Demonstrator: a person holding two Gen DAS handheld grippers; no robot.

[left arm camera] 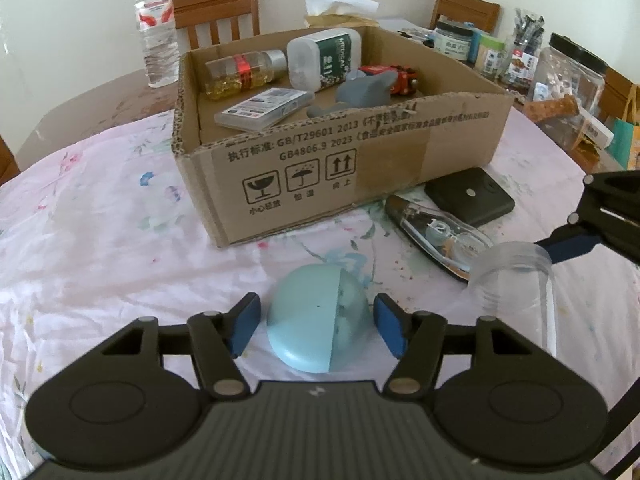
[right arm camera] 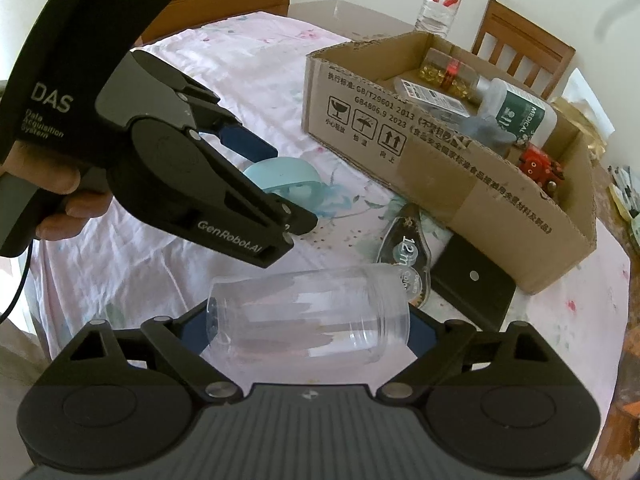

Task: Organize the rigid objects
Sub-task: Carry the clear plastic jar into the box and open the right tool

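A cardboard box (left arm camera: 400, 160) on the floral tablecloth holds a pill bottle, a green-labelled white bottle, a flat case, a grey toy and a red toy. My left gripper (left arm camera: 316, 326) is open around a light blue round object (left arm camera: 308, 328), its fingers apart from it on both sides. My right gripper (right arm camera: 308, 330) is shut on a clear plastic jar (right arm camera: 308, 316), held sideways above the cloth. The jar also shows in the left wrist view (left arm camera: 508, 276). The box also shows in the right wrist view (right arm camera: 460, 200).
A correction tape dispenser (left arm camera: 432, 232) and a black flat device (left arm camera: 468, 196) lie right of the box. A water bottle (left arm camera: 156, 28), chairs, jars and clutter (left arm camera: 572, 76) stand at the back.
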